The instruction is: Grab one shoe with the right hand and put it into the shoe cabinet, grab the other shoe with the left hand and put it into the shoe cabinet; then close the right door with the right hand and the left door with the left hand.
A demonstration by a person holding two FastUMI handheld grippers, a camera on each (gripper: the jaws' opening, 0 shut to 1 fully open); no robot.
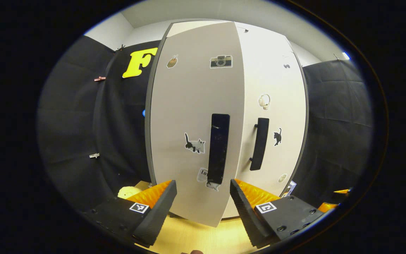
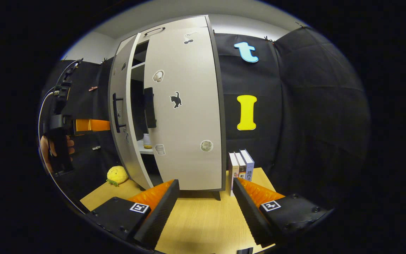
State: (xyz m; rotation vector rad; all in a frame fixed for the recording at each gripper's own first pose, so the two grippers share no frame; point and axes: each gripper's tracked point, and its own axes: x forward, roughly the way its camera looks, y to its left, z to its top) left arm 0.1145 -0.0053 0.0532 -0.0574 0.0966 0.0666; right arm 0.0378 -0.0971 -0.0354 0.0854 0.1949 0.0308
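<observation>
Left gripper (image 1: 203, 197): fingers spread wide, nothing between them, pointed at the left door (image 1: 196, 120) of the cabinet (image 2: 174, 106). The door's dark handle (image 1: 219, 148) stands just above the gap between the fingers, apart from both.

Left door is ajar: its free edge stands out in front of the right door (image 1: 273, 116). From the right gripper view a dark gap shows between the two doors, with a shelf (image 2: 145, 150) inside carrying a small pale object (too small to tell what). Shoes: cannot tell from here whether they are inside.

Right door looks flush with the cabinet front, its handle (image 1: 260, 143) untouched. Stickers on both doors (cats, camera, others).

Right gripper (image 2: 205, 199): fingers also wide and holding nothing, well back from the cabinet, over the tabletop (image 2: 203, 222), aimed at the lower right door.

In the right gripper view the left gripper shows farther off at the left, held by a hand (image 2: 49, 150), nosed against the left door.

On the tabletop: three upright books (image 2: 241, 169) just right of the cabinet, a yellow plush toy (image 2: 117, 175) at its left
</observation>
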